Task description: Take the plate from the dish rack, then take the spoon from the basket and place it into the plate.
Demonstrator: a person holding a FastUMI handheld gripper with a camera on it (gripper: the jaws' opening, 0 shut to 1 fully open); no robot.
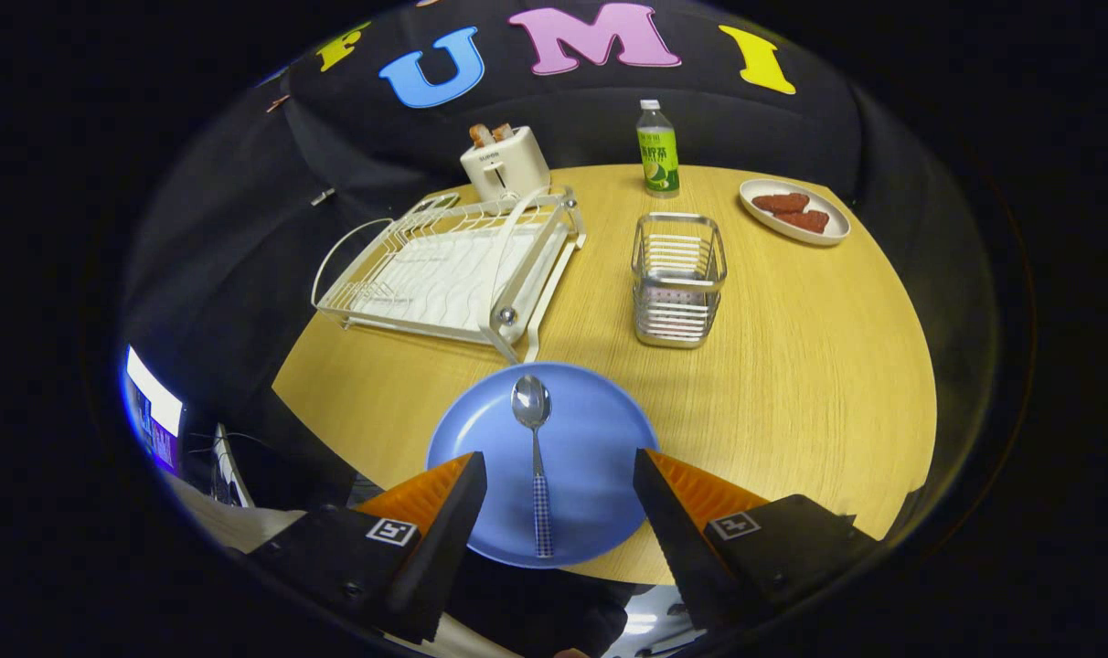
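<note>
A blue plate (591, 439) lies on the round wooden table, at its near edge, below my fingers. A metal spoon (534, 439) with a checked handle rests in the plate, bowl pointing away from me. My gripper (559, 466) stands open above the plate, one finger on each side of the spoon's handle, neither touching it. Beyond the plate to the left sits the white wire dish rack (444, 270) with nothing standing in it. The metal wire basket (678, 279) stands beyond the plate to the right, with nothing sticking out of it.
A white toaster (504, 164) with toast stands behind the rack. A green-labelled bottle (658, 151) is at the table's far edge, and a white dish (794, 212) with brown food lies at the far right. A lit screen (152, 411) glows off the table, left.
</note>
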